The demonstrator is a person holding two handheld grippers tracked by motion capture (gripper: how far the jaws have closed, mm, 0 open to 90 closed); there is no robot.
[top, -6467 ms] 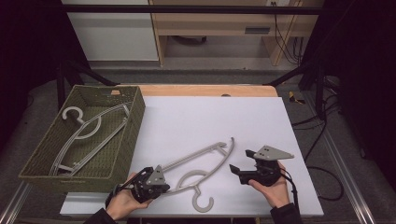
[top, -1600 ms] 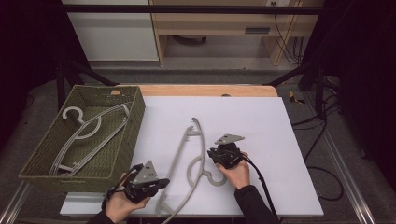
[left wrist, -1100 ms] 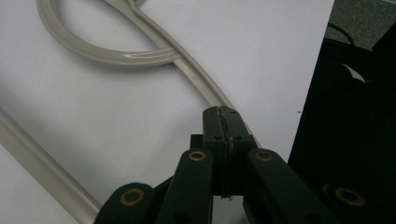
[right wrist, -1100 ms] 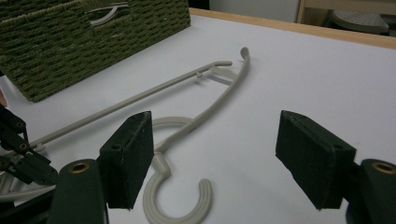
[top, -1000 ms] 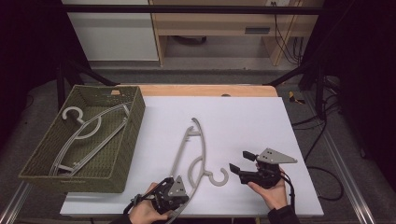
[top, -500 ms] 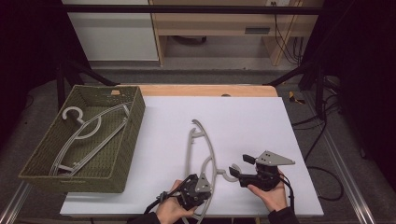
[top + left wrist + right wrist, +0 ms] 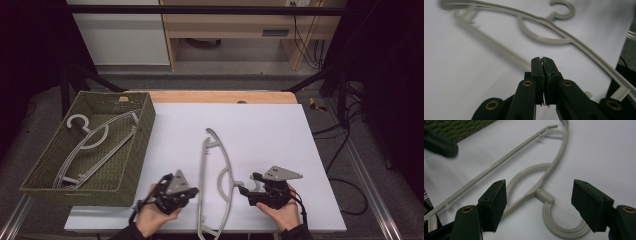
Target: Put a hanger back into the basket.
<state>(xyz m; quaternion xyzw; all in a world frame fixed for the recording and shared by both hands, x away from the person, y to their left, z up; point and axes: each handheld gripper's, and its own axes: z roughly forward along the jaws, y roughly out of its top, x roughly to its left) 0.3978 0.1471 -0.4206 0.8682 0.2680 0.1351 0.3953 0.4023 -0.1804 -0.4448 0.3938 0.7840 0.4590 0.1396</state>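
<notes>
A grey plastic hanger (image 7: 223, 165) lies on the white table (image 7: 280, 130), its long side running away from me and its hook (image 7: 248, 187) pointing right. My right gripper (image 7: 250, 189) stands open at the front right. In the right gripper view the hook (image 7: 559, 227) curves between the two pads (image 7: 494, 205) without touching either. My left gripper (image 7: 192, 191) hovers just left of the hanger's straight bar. In the left gripper view its jaws (image 7: 542, 60) are shut with nothing between them, and the hanger (image 7: 544, 38) lies beyond the tips.
A green woven basket (image 7: 75, 189) stands at the table's left edge with another grey hanger (image 7: 95, 145) inside. The hanger's lower end reaches the front edge (image 7: 210, 231) of the table. A wooden strip (image 7: 220, 96) borders the far side.
My left gripper has pulled away to the left of the hanger's lower end and lifted a little. The hanger has swung nearly straight along the table. The right gripper has stayed at the hook.
</notes>
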